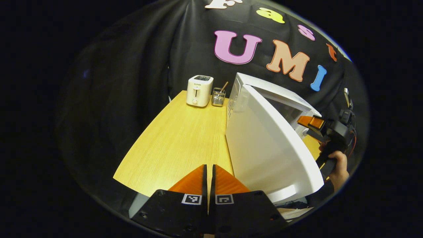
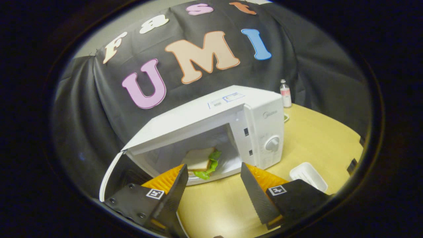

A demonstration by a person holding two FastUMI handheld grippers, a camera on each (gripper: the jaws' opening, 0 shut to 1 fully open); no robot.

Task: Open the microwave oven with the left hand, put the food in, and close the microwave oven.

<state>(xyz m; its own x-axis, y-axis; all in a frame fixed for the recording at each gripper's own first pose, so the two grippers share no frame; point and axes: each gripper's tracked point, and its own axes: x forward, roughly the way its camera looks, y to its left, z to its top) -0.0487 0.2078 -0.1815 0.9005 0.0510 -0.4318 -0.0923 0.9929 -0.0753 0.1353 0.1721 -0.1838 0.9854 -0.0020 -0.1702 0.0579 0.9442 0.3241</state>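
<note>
On the wooden table [image 1: 178,138] the microwave [image 2: 231,122] stands with its door [image 1: 267,145] swung wide open, and the sandwich [image 2: 201,162], bread with green lettuce hanging out one side, sits inside the cavity near the front opening, seemingly on a plate whose rim just shows. Right gripper [image 2: 213,185]: fingers spread wide, nothing between them, poised in front of the cavity mouth with the sandwich just beyond and between the fingertips; no contact with it that I can make out. In the left gripper view this same tool and the hand [image 1: 338,165] holding it appear past the door's far edge. Left gripper [image 1: 209,180]: fingers closed together, or nearly, only a thin slit between them, nothing held; it sits on the outer side of the door, near the door's lower edge, not touching it as far as can be judged. Judgement: food is placed, closing the door is what remains. Risks: (1) if the door swings before the right gripper is clear of the opening, it would strike the fingers or the hand; (2) the sandwich lies close to the front, so an overhanging plate edge or lettuce could foul the door and stop it latching; (3) a push from closed fingertips on the smooth door face could slip, or a hard shove could slide the whole oven across the table. Bystanders: a toaster [image 1: 199,90] and a small holder [image 1: 218,97] at the far edge, a bottle [image 2: 285,93] behind the oven, a white tray [image 2: 308,176] beside it.
</note>
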